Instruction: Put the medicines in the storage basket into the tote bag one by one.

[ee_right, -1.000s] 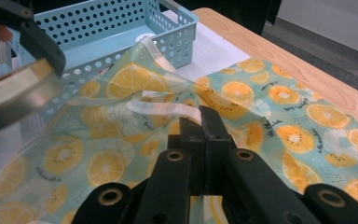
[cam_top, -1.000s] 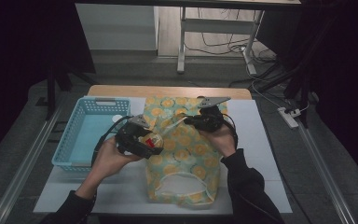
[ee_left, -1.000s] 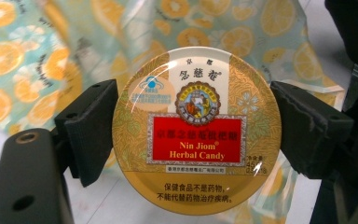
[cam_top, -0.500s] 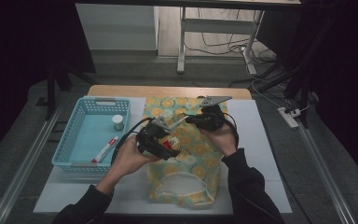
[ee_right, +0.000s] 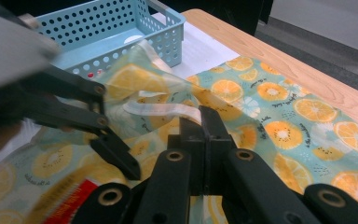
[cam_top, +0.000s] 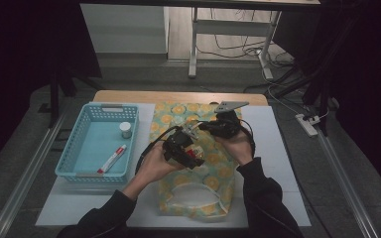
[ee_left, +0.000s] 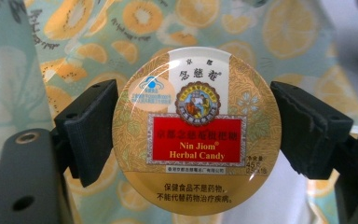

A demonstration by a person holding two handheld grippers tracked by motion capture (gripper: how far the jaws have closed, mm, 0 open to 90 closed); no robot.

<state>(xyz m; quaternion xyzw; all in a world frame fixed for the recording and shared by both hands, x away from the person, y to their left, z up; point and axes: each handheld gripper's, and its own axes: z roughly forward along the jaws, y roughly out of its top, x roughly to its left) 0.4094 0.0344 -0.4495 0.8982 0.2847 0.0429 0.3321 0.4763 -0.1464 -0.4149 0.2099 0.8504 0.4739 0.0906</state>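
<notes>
The round candy tin (ee_left: 196, 133) sits in the middle of my left gripper view, gold with a red label reading Nin Jiom Herbal Candy. My left gripper (ee_left: 196, 135) has it clamped at its two sides, one black pad pressing on each edge, the jaws spread as wide as the tin. In the high view the tin (cam_top: 193, 152) shows as a small red and gold patch just below centre of the frame, at the front of the left gripper (cam_top: 187, 148), above the fruit-print bag (cam_top: 198, 173).

That bag, pale green with orange and kiwi slices, lies flat on the white mat (cam_top: 273, 148) and runs from the middle of the frame down to its lower centre, its white handle loop near the bottom edge. My right gripper (cam_top: 206, 126) is just right of centre in the high view, and its jaws are pressed together on a fold of the bag's cloth, lifting the edge. In the right gripper view the shut jaws pinch the fabric (ee_right: 168, 100) at centre, with a white strap (ee_right: 161, 109) running just behind them, and the left gripper's black jaw reaches in from the left side.

At the left of the high view stands the light blue basket (cam_top: 72, 148), holding a small white-capped bottle (cam_top: 125, 130) and a tube (cam_top: 111, 158). The wooden table edge (cam_top: 178, 96) shows above the mat.
</notes>
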